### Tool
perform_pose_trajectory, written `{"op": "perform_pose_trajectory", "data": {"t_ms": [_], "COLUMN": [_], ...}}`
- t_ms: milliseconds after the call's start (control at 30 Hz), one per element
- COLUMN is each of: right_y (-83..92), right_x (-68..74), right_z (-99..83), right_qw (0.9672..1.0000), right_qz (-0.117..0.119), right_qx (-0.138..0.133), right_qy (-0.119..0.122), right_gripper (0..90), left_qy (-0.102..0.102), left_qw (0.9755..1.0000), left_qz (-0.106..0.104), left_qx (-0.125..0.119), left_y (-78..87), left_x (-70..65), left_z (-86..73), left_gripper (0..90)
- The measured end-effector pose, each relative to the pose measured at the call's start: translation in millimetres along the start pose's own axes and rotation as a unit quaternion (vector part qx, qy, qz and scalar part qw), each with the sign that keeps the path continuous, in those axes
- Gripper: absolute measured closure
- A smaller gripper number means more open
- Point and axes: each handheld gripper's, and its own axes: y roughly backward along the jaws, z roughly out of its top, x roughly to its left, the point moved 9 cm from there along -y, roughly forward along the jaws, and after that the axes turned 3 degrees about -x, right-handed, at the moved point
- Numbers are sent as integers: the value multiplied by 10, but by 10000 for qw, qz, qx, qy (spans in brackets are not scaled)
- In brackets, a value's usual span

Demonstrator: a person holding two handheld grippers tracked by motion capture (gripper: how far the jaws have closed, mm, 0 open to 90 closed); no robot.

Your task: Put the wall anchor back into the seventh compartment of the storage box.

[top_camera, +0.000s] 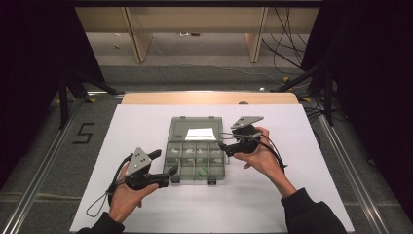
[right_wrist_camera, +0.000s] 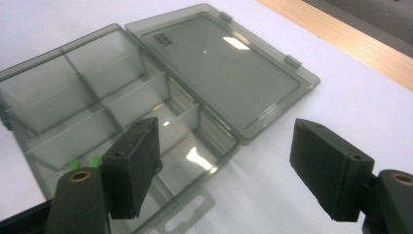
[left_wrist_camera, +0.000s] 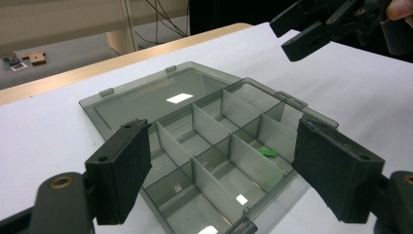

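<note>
Open organizer box [top_camera: 196,148] lies mid-desk, both my grippers empty.
I hold the left gripper [top_camera: 163,168] at its near-left corner and the right gripper [top_camera: 225,147] at its right edge, jaws wide. A careless jaw could catch a divider and skid the light box.

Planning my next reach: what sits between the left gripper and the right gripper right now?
In the high view, the open compartment box lies on the white table cover between the left gripper and right gripper, its lid folded flat.
</note>
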Motion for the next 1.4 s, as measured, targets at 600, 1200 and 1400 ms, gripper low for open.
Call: {"op": "perform_pose_trajectory", "data": {"t_ms": [600,1200,1400], "right_y": [-30,-155,-201], "right_x": [-271,-403,-399], "right_z": [-83,-72,-73], "right_qw": [9992,9975,9974], "right_qz": [-217,-124,-169], "right_qx": [-83,-200,-217], "right_qy": [-339,-661,-662], "right_gripper": [260,261,261], "left_qy": [77,179,142], "left_qw": [9993,9899,9852], "left_qz": [175,290,302], "left_qx": [310,1376,1679], "left_y": [-93,-186,-202], "left_x": [94,248,291], "left_z": [-59,-254,-353], "left_gripper": [211,314,378]}}
